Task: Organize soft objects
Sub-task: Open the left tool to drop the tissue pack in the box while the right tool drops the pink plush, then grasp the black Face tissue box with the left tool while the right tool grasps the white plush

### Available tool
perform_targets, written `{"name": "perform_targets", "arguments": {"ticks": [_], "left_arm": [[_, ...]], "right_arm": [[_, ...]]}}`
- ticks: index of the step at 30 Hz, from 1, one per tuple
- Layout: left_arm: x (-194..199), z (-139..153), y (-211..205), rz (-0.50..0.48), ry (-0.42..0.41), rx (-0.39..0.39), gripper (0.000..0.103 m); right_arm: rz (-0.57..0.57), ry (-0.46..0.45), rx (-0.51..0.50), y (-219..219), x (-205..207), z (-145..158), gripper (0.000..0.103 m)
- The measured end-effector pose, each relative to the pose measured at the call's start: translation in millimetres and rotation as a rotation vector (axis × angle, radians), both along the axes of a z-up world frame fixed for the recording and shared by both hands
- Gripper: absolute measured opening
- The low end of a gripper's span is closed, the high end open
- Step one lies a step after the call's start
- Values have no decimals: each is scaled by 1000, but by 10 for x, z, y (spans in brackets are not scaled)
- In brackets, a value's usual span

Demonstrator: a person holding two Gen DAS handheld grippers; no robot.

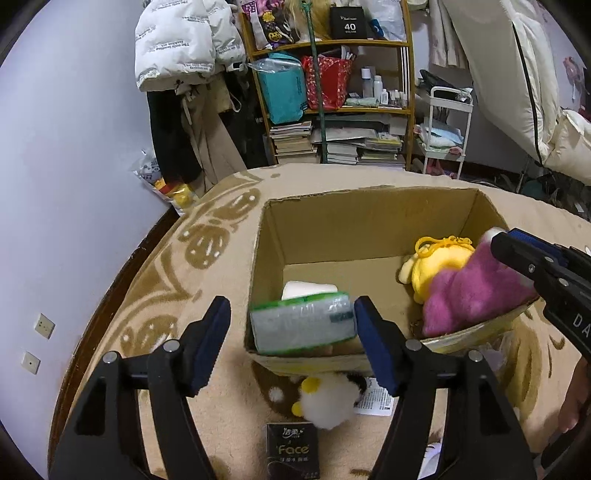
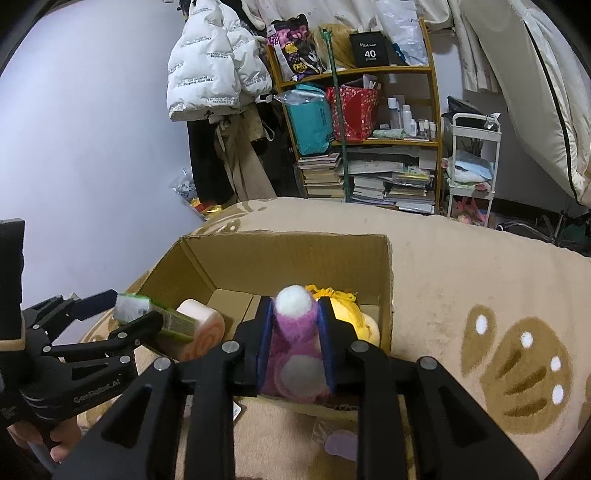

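My right gripper (image 2: 294, 341) pinches a pink plush toy (image 2: 295, 354) between its blue pads (image 2: 265, 347); the toy's white pompom tip pokes out past the fingertips, and the toy lies over the near rim of the cardboard box (image 2: 280, 254). My left gripper (image 1: 293, 345) stands about half open. A green-and-white tissue pack (image 1: 303, 325) sits between its pads, against the right one and clear of the left one, tipped over the box's near wall, so the pads do not clamp it.

Inside the box, a yellow plush (image 1: 439, 264) with a yellow clip lies just beside the pink toy, and a pale roll-shaped cushion (image 2: 201, 328) with an orange swirl on its end rests under the tissue pack.

On the side of the left tool I read "GenRobot.AI", seen from the right wrist camera. On the beige patterned blanket (image 1: 207, 258) in front of the box lies a dark tissue packet (image 1: 292, 456) printed "Face" under some Chinese characters, and just beyond it a white fluffy toy (image 1: 327, 400) with yellow bits, touching the box's near wall. A printed paper slip (image 1: 375, 400) lies beside it; its text is too small to read.

Farther off stands a wooden shelf (image 1: 408, 110) with stacked books, a teal bag (image 1: 282, 92), a red bag (image 1: 330, 81), small bottles and a black box (image 1: 347, 22) marked "40". A white puffer jacket (image 1: 177, 48) with repeated lettering hangs to its left, and a white trolley (image 1: 448, 125) stands to its right.
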State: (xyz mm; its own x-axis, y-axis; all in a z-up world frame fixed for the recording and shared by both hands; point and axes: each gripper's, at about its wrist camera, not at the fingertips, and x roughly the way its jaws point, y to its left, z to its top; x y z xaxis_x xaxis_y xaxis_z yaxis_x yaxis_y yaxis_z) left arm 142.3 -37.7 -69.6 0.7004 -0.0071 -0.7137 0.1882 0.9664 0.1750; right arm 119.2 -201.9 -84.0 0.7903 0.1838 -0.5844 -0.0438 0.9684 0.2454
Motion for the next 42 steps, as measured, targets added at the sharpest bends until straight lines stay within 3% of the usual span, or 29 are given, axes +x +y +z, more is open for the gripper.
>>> {"name": "perform_targets", "arguments": {"ticks": [4,6,10,14,16,18,25,31,42], "left_arm": [[-48,40,76,14,15,-11,71],[-81,66,111,19,18,-13,79],[-186,125,187,32,14,-11,88],[-268,157,288,52,37,-17,92],[-308,144,339,60,62,-20,96],[-360,132,389,70,88,-21,99],[-480,58,452,86,177,10,99],[-557,-62,494,65,285,22,99],[-414,-423,550,115,452,64,99]], "right_arm": [[-5,-6,8,0,-75,30,39],[-2,-2,6,13,-114,49,41],[-9,-14,21,10,-215,120,66],[-6,-4,24,17,-326,184,71],[-3,4,25,20,-386,201,84],[-7,13,29,17,-456,214,89],[-14,77,26,18,-622,179,101],[11,167,90,35,-697,47,102],[73,339,11,288,-680,-244,102]]}}
